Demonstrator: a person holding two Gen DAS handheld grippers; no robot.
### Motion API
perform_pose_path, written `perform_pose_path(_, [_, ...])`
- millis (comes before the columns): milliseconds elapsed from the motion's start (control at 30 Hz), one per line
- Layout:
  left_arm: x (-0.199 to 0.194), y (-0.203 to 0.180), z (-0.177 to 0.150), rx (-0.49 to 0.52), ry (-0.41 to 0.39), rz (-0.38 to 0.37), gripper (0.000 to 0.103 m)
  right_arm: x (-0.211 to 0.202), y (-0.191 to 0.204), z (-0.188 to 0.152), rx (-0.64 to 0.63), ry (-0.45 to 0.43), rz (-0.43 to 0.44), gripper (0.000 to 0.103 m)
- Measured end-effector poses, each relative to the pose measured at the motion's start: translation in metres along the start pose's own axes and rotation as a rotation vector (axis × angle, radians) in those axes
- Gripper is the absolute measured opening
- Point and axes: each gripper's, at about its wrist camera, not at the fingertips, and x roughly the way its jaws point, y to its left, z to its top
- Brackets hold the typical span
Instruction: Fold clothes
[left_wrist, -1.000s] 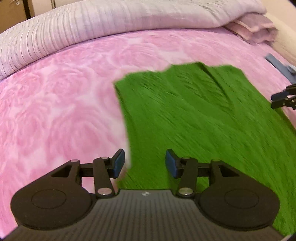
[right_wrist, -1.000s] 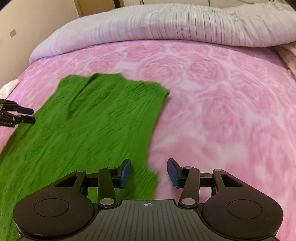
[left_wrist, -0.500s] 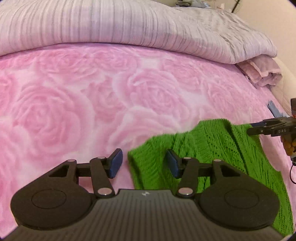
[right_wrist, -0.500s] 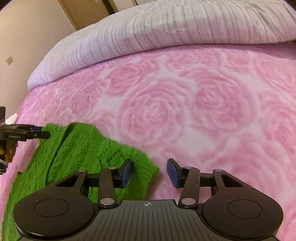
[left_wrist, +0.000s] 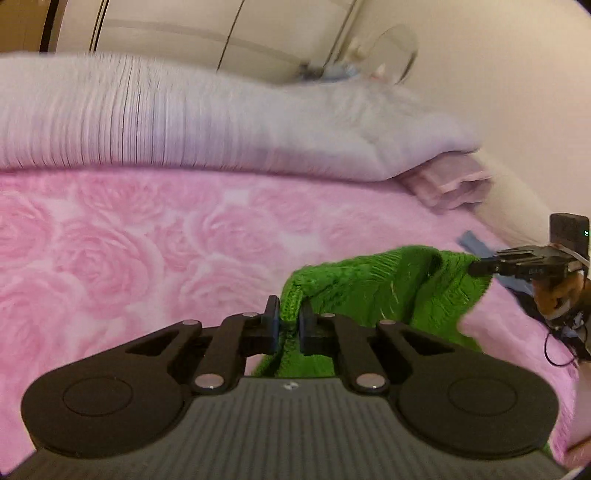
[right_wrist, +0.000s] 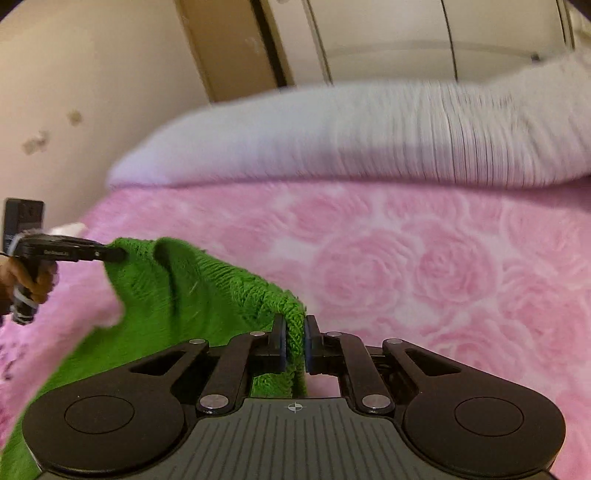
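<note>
A green knitted sweater (left_wrist: 384, 291) lies on the pink rose-patterned bedspread (left_wrist: 147, 258). My left gripper (left_wrist: 289, 325) is shut on its left shoulder corner and lifts it off the bed. My right gripper (right_wrist: 294, 341) is shut on the right shoulder corner of the sweater (right_wrist: 177, 295). The top edge of the sweater hangs between the two grippers, raised and sagging. The right gripper also shows in the left wrist view (left_wrist: 476, 266), and the left gripper in the right wrist view (right_wrist: 118, 254). The lower part of the sweater is hidden below the frames.
A rolled lilac-grey duvet (left_wrist: 184, 129) lies across the far side of the bed. A folded pink cloth (left_wrist: 454, 182) lies at its right end. A blue item (left_wrist: 476, 245) lies on the bed near the right edge. Cupboard doors (right_wrist: 406, 33) stand behind the bed.
Both grippers went from open above the sweater's shoulder corners to shut on them. The top edge of the sweater has risen off the bed, and both cameras have tilted up.
</note>
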Motion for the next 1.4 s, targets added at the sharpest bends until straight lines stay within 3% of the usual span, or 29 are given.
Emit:
perform_pose_path(133, [-0.076, -0.047, -0.059, 0.026, -0.005, -0.027, 0.009, -0.081, 0.052, -0.049, -0.017, -0.049, 0.068, 0.007])
perform_pose_path(233, [-0.111, -0.077, -0.119, -0.016, 0.053, 0.035, 0.014, -0.117, 0.096, -0.105, -0.024, 0.049, 0.018, 0.008])
perform_pose_path(333, [-0.136, -0.091, -0.168, -0.171, 0.079, 0.108, 0.023, -0.131, 0.134, -0.172, -0.008, 0.227, -0.086, 0.013])
perform_pose_path(400, [-0.149, -0.095, -0.193, -0.319, 0.066, 0.126, 0.029, -0.140, 0.146, -0.207, 0.101, 0.245, -0.144, 0.020])
perform_pose_path(467, [-0.154, -0.094, -0.206, -0.477, 0.023, 0.112, 0.033, -0.148, 0.148, -0.230, 0.285, 0.210, -0.150, 0.026])
perform_pose_path(567, [-0.143, -0.090, -0.210, -0.694, -0.056, 0.068, 0.044, -0.153, 0.140, -0.238, 0.569, 0.058, -0.117, 0.032])
perform_pose_path(633, [-0.132, -0.082, -0.209, -0.822, -0.096, 0.039, 0.044, -0.149, 0.130, -0.235, 0.744, -0.041, -0.086, 0.037])
perform_pose_path(767, [-0.106, -0.068, -0.204, -0.947, -0.124, 0.071, 0.044, -0.120, 0.111, -0.223, 0.940, -0.111, -0.006, 0.041])
perform_pose_path(933, [-0.078, -0.055, -0.202, -0.996, -0.113, 0.084, 0.044, -0.082, 0.090, -0.216, 1.021, -0.141, 0.026, 0.041])
perform_pose_path(1033, [-0.067, -0.052, -0.200, -0.987, -0.111, 0.083, 0.038, -0.065, 0.078, -0.218, 1.064, -0.157, 0.047, 0.041])
perform_pose_path(1067, [-0.065, -0.052, -0.199, -0.979, -0.113, 0.082, 0.027, -0.061, 0.074, -0.218, 1.067, -0.168, 0.058, 0.039])
perform_pose_path(1100, [-0.066, -0.053, -0.198, -0.958, -0.117, 0.079, 0.007, -0.057, 0.074, -0.215, 1.062, -0.174, 0.051, 0.033])
perform_pose_path(1133, [-0.070, -0.055, -0.197, -0.931, -0.123, 0.074, 0.008, -0.062, 0.075, -0.214, 1.044, -0.187, 0.039, 0.010])
perform_pose_path(1300, [-0.109, -0.078, -0.200, -0.792, -0.163, 0.079, 0.007, -0.103, 0.092, -0.210, 0.915, -0.261, -0.011, 0.007])
perform_pose_path(1400, [-0.136, -0.095, -0.219, -0.740, -0.140, 0.089, 0.007, -0.137, 0.109, -0.221, 0.857, -0.277, 0.003, 0.007])
